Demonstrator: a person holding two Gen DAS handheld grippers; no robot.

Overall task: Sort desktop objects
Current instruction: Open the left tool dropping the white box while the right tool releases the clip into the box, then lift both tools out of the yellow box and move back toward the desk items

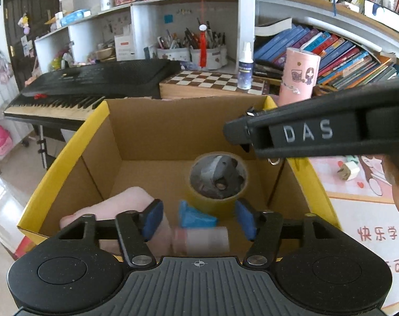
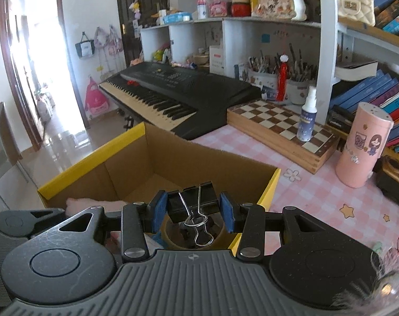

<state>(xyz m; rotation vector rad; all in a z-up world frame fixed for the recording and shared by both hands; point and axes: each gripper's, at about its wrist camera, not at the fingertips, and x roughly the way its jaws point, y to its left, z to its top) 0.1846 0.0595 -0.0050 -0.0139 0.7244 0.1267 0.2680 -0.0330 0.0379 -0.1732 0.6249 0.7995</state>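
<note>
A cardboard box (image 1: 67,158) with yellow flap edges stands open below both grippers. My left gripper (image 1: 199,218) is open over its near side. Between its blue pads (image 1: 153,218), touching neither, is a blurred pale tube with a blue cap (image 1: 199,237). Inside the box are a roll of brown tape (image 1: 217,200) with a grey object in its core and a pink plush item (image 1: 120,202). My right gripper (image 2: 192,210) is shut on a black binder clip (image 2: 192,202) above the box's right side. It reaches in from the right in the left wrist view (image 1: 238,131).
Behind the box are a black keyboard (image 2: 173,89), a chessboard (image 2: 278,129) with a spray bottle (image 2: 307,115) on it, and a pink canister (image 2: 362,147). Shelves of books and pen cups (image 1: 188,52) line the back. A pink checked mat (image 2: 317,197) covers the desk on the right.
</note>
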